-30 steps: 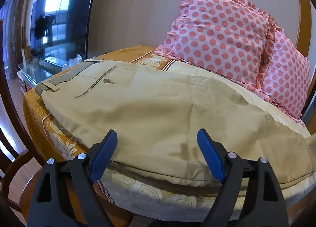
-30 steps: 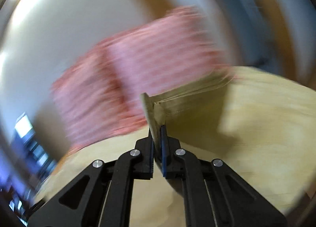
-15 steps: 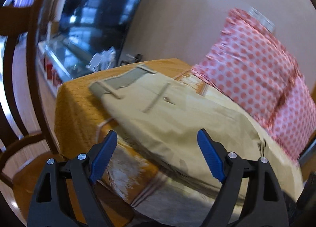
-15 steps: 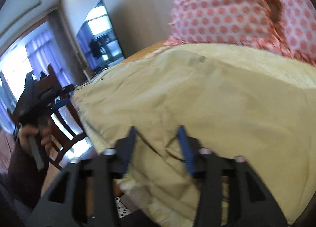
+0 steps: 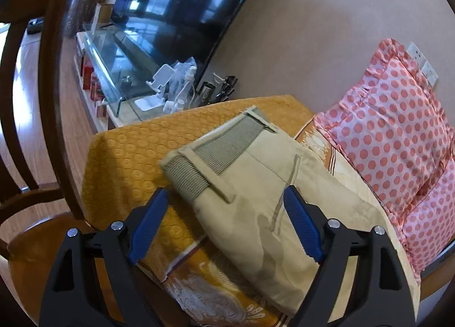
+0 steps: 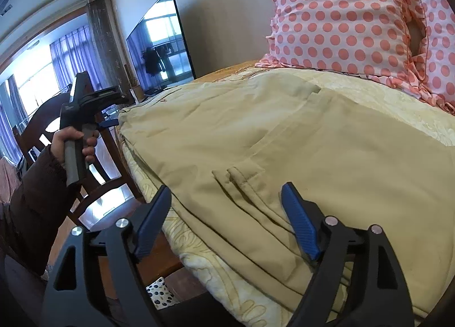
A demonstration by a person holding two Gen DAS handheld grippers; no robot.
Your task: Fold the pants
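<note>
At far left of the L wrist view: wooden chair (image 5: pixel 54 93), then TV (image 5: pixel 182 5) on a glass stand w/ clutter, no readable text on any of it. My left claw (image 5: pixel 224 224) is released, jaws wide, nothing between them, hovering just above the waistband end (image 5: pixel 216 150) of the pants (image 5: pixel 256 202). Guess I'm lined up there bc the waistband is the stiff edge, easiest to pinch for the next fold. Pants lie on the bed (image 5: pixel 128 142), over the orange-gold bedspread, waistband toward the TV side, legs running toward the right. Polka-dot pillow (image 5: pixel 398 139) sits at the wall side, just beside the pants, prob pushed back to leave room. Wall socket above it, no label legible.

R wrist view, L to R: my left hand (image 6: pixel 76 139) gripping the other tool's handle near the bed edge, TV behind, then pants spread across the bed, look already doubled over w/ layered edges near me. My right claw (image 6: pixel 227 219) also released, empty, jaws either side of the layered hem edge (image 6: pixel 241 184), not touching as far as I can tell. No brand tags or writing visible on the pants.
</note>
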